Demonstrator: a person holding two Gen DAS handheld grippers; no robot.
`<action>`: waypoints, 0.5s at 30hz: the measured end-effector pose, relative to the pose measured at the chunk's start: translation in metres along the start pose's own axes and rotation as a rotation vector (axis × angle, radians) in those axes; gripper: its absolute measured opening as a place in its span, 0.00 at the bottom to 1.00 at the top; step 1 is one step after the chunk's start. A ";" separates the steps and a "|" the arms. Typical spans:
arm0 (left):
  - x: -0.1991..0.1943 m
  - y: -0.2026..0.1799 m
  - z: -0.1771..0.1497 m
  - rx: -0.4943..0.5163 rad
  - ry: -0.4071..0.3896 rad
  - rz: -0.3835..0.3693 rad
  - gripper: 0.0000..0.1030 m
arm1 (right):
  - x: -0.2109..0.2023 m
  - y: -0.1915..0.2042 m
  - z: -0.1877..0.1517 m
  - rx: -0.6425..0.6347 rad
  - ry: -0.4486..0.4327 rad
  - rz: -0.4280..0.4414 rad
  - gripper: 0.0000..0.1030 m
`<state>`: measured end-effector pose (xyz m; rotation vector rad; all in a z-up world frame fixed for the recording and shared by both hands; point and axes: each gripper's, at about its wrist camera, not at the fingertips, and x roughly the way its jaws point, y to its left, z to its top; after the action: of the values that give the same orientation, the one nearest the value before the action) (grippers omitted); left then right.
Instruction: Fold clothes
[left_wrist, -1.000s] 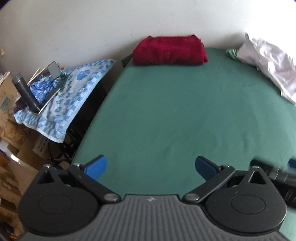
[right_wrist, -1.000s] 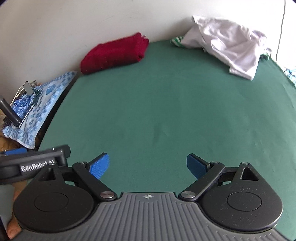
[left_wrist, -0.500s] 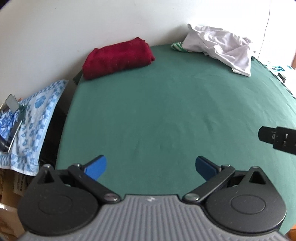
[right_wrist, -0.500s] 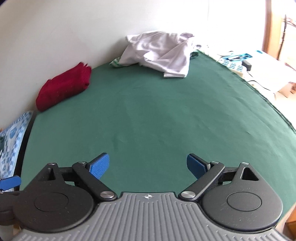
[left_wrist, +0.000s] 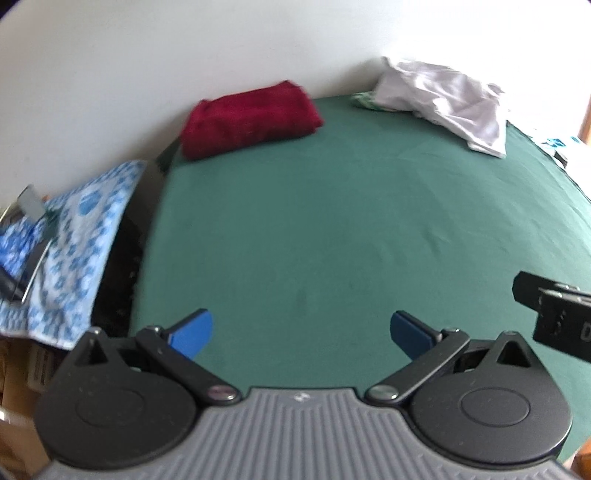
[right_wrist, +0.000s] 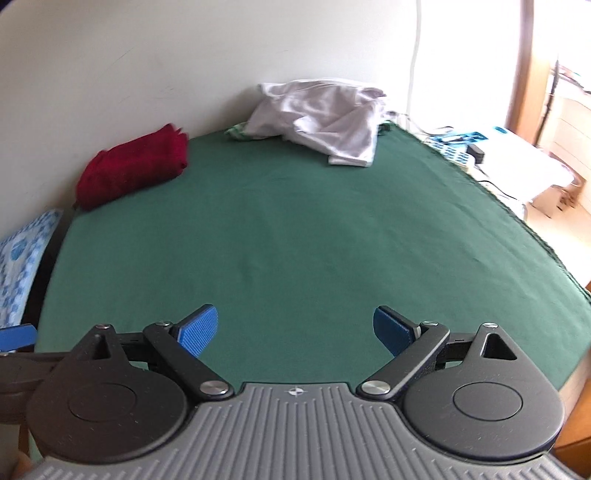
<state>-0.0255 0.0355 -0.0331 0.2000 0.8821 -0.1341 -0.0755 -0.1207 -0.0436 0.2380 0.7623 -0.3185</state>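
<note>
The left gripper (left_wrist: 301, 330) hangs over the near edge of the green-covered tabletop (left_wrist: 332, 221) with its blue ribbed pads (left_wrist: 194, 328) spread wide and nothing between them; the right gripper (right_wrist: 295, 326) is likewise spread and empty, also above the near edge, and its black body shows at the right margin of the left wrist view. The crumpled white garment (right_wrist: 325, 118) lies at the far edge of the tabletop toward the far right corner, well apart from both grippers, slack and creased, with a bit of green-and-white striped cloth (right_wrist: 236, 131) poking out from under its left side. A folded dark red garment (left_wrist: 251, 116), thick and fuzzy, sits against the wall (left_wrist: 184, 55) at the far left corner. Between the grippers and these clothes the green cloth is flat, smooth and bare across the whole middle. Off the left edge a blue-and-white patterned towel (left_wrist: 81, 229) drapes over something lower; past the right edge a white surface (right_wrist: 517, 155) carries small blue items, blurred in bright light
</note>
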 end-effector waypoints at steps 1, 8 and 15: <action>0.001 0.005 -0.001 -0.017 0.002 0.013 0.99 | 0.001 0.005 0.000 -0.015 0.003 0.017 0.91; 0.003 0.038 -0.010 -0.114 0.031 0.098 0.99 | 0.008 0.041 0.003 -0.121 0.030 0.143 0.91; 0.004 0.057 -0.016 -0.168 0.051 0.152 0.99 | 0.017 0.070 0.005 -0.197 0.057 0.219 0.91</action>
<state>-0.0238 0.0943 -0.0397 0.1134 0.9207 0.0870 -0.0357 -0.0610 -0.0451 0.1434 0.8103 -0.0289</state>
